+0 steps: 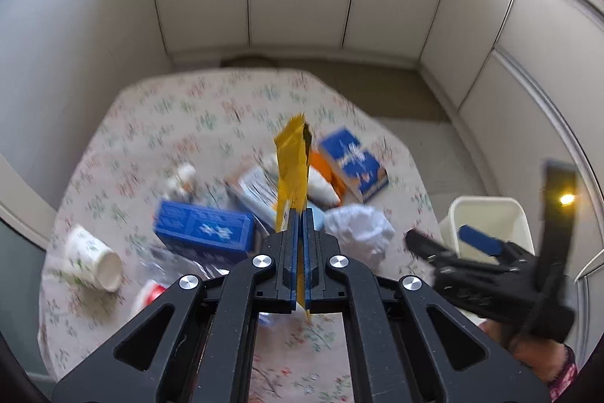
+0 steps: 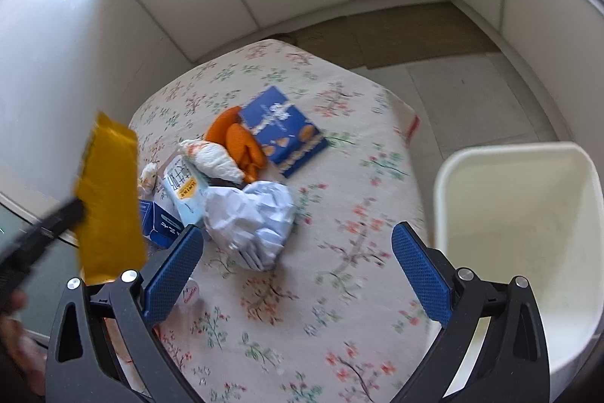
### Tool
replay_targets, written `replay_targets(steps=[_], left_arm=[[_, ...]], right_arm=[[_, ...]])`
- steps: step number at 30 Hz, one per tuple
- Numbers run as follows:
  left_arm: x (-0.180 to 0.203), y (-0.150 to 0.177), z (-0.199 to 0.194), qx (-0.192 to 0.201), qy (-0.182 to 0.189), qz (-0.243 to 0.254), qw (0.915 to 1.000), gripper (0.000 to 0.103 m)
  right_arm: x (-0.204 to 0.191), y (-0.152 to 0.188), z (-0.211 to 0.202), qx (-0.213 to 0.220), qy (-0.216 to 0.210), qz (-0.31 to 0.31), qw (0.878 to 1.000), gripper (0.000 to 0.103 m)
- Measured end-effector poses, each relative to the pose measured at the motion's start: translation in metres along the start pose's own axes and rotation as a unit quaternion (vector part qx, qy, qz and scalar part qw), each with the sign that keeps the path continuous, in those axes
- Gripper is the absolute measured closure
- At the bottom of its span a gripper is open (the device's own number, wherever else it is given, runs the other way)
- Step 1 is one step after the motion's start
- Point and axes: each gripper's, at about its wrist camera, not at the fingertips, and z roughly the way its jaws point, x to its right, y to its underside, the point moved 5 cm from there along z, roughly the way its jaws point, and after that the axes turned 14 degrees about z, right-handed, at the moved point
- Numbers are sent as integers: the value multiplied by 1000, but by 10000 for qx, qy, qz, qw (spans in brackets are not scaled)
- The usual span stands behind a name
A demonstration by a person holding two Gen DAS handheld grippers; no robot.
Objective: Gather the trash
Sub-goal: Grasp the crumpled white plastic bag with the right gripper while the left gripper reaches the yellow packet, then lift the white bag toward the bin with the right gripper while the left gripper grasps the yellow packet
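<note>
On the far left of the counter, which wears a floral cloth, I see a paper cup lying on its side. Next to it sits a blue box, and behind that a small white bottle, too blurred for me to read.

My left claw is clamped flat on a yellow wrapper; the wrapper stands up out of the blue pads, lifted clear of the pile. Beneath it lies a pale printed packet, then a knotted white bag and something orange touching it. A blue biscuit box lies flat behind the orange piece. Nearer me, a crumpled ball of white paper rests just beside the packet.

My right claw hangs above the bare cloth with its blue pads spread wide and nothing between them. At the far right stands a white bin, close against the counter edge.
</note>
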Motion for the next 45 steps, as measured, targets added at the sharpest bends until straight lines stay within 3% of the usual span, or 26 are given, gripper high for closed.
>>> replay_targets(steps=[5,10,13,15,28,29,34,35,37,38,41,45], left_arm=[[-23,3,-10,354,-27,-63,9993,101],[-41,12,-10,445,133,-291,9985,102],[-47,15,-17,546,90,-263,9981,102],[-50,17,-17,544,137,-312,9979,102],[-53,25,-5,326,219,-400,9984,102],[-54,25,-4,309,202,-402,9985,102],[-63,28,1,41,207,-591,9980,101],[-68,30,4,-95,226,-679,9974,100],[-75,35,11,-316,282,-851,9955,81],[-81,39,16,-465,393,-1025,9929,77],[-92,48,27,-685,595,-1386,9862,74],[-92,48,39,-797,577,-1433,9848,67]], right_arm=[[-25,11,25,-210,145,-356,9990,16],[-40,21,44,-398,342,-565,9970,25],[-46,25,54,-472,434,-620,9960,34],[-46,26,60,-539,490,-632,9953,46],[-51,26,47,-210,556,-831,9948,51],[-52,25,45,-175,540,-860,9947,62],[-53,23,38,-73,569,-921,9941,62],[-53,22,36,-41,565,-924,9941,62],[-54,20,31,33,537,-919,9943,62],[-54,18,27,76,507,-909,9945,63],[-54,16,19,168,445,-881,9950,63],[-52,13,10,246,400,-885,9950,63]])
